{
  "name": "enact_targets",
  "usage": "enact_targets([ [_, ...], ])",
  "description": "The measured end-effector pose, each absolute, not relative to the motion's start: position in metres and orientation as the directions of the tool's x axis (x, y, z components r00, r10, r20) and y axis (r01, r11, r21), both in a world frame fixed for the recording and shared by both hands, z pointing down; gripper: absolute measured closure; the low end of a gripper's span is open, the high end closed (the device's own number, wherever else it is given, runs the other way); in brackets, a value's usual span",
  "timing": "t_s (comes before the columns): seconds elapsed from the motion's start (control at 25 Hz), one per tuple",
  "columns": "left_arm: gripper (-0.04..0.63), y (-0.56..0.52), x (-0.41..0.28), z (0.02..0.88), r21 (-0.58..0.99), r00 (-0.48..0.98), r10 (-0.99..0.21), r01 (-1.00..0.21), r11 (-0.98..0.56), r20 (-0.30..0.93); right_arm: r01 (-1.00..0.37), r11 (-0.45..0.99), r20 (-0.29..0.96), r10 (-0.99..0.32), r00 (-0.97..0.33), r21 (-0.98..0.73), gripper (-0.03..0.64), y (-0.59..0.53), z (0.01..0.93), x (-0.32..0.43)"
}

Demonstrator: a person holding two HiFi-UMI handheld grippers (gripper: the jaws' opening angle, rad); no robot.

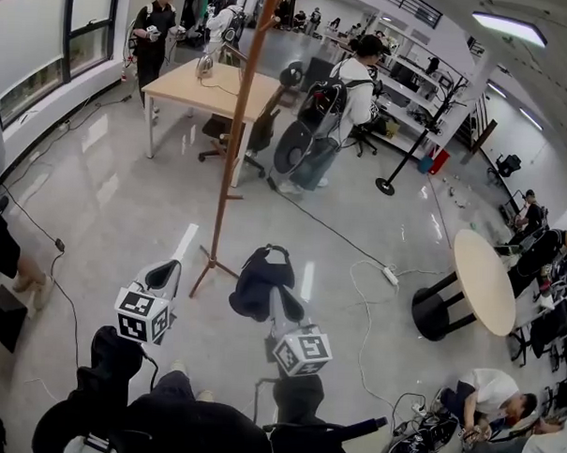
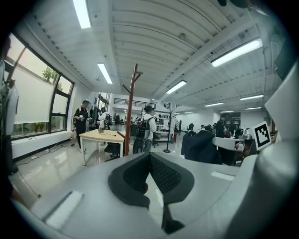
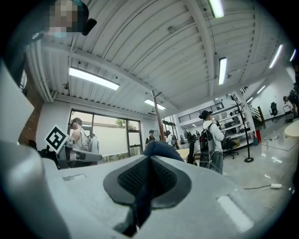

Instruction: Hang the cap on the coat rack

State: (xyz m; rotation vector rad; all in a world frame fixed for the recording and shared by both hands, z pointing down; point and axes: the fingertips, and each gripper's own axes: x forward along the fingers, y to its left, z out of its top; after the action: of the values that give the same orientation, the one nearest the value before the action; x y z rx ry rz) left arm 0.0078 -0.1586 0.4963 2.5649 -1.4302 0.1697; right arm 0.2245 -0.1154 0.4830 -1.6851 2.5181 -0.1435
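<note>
A dark cap [image 1: 260, 281] hangs from my right gripper [image 1: 274, 294], which is shut on its fabric; in the right gripper view the navy cloth [image 3: 161, 149] runs between the pads [image 3: 133, 177]. The wooden coat rack [image 1: 235, 144] stands just beyond both grippers, its feet [image 1: 207, 264] on the floor between them. It also rises ahead as the coat rack [image 2: 131, 112] in the left gripper view and the coat rack [image 3: 159, 116] in the right gripper view. My left gripper [image 1: 159, 279] is to the left of the rack's base, and its pads [image 2: 135, 175] meet with nothing held.
A wooden table [image 1: 210, 86] stands behind the rack, with a person carrying a backpack [image 1: 340, 111] to its right. A round table [image 1: 483, 281] is at the right. Cables and a power strip [image 1: 390, 275] lie on the floor. More people sit at the lower right.
</note>
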Motion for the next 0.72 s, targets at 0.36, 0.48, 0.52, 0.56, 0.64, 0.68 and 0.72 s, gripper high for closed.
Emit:
enact_targets([
  [0.36,0.594,-0.191,0.015,0.499,0.126,0.517,-0.836,-0.856,-0.501,0.185,-0.892,0.437,-0.060,-0.900,-0.433,-0.119,0.601,-0.147,0.474,0.215],
  [0.48,0.594,-0.206,0.013,0.501,0.129,0.516,-0.837,-0.856,-0.500,0.184,-0.888,0.445,-0.065,-0.896,-0.440,-0.114,0.601,-0.163,0.475,0.211],
  [0.52,0.594,-0.212,0.013,0.502,0.130,0.515,-0.837,-0.857,-0.499,0.183,-0.887,0.447,-0.066,-0.895,-0.442,-0.113,0.601,-0.168,0.475,0.210],
  [0.56,0.594,-0.217,0.012,0.502,0.130,0.514,-0.838,-0.858,-0.498,0.184,-0.887,0.449,-0.066,-0.894,-0.444,-0.113,0.601,-0.174,0.475,0.209],
  [0.64,0.594,-0.228,0.010,0.503,0.130,0.512,-0.839,-0.859,-0.495,0.186,-0.885,0.451,-0.067,-0.892,-0.446,-0.111,0.601,-0.186,0.474,0.208],
  [0.68,0.594,-0.233,0.010,0.503,0.130,0.511,-0.839,-0.859,-0.495,0.187,-0.885,0.452,-0.067,-0.892,-0.447,-0.109,0.601,-0.191,0.473,0.207],
  [0.72,0.594,-0.239,0.009,0.502,0.130,0.511,-0.839,-0.859,-0.495,0.188,-0.885,0.452,-0.068,-0.892,-0.447,-0.107,0.601,-0.197,0.471,0.207],
])
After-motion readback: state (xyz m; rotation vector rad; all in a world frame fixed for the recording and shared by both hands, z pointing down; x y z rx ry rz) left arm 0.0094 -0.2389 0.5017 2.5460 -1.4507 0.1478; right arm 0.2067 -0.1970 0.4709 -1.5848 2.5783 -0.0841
